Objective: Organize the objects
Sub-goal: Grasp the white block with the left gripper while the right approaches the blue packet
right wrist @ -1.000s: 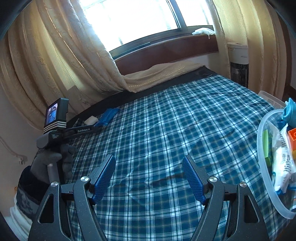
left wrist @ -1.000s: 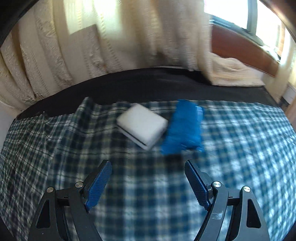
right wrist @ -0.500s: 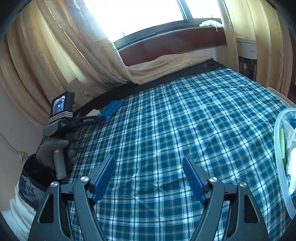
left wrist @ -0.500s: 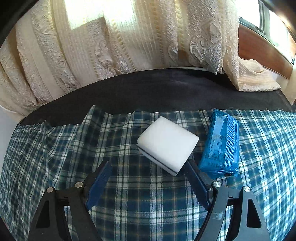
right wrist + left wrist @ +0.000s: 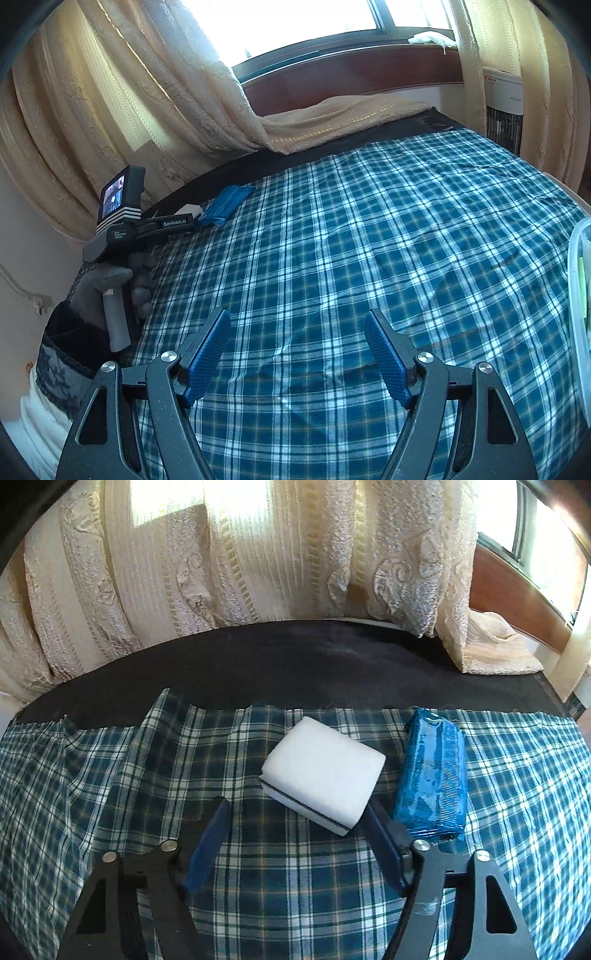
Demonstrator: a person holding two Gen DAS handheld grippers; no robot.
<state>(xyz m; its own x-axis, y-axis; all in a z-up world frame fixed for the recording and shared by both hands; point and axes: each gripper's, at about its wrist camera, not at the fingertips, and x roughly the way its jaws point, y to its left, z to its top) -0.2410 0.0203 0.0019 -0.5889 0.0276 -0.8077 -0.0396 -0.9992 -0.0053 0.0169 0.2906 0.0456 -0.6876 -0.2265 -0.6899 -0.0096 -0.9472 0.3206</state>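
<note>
A white sponge block with a dark stripe (image 5: 324, 771) lies on the plaid cloth (image 5: 110, 775) near its far edge. A blue wrapped packet (image 5: 432, 775) lies just right of it. My left gripper (image 5: 299, 814) is open, low over the cloth, with the sponge's near corner just ahead between the fingers. In the right wrist view the left gripper (image 5: 177, 225) sits far left beside the sponge (image 5: 188, 211) and the blue packet (image 5: 225, 205). My right gripper (image 5: 297, 332) is open and empty over the cloth.
Cream curtains (image 5: 258, 554) hang behind a bare black strip of the surface (image 5: 295, 664). A clear plastic container (image 5: 580, 295) with items shows at the right edge. A white heater (image 5: 504, 107) stands at the far right by the window.
My left gripper has moved forward and leftward toward the sponge, which now sits larger and centred ahead of the fingers. The right gripper has shifted left; less of the container shows.
</note>
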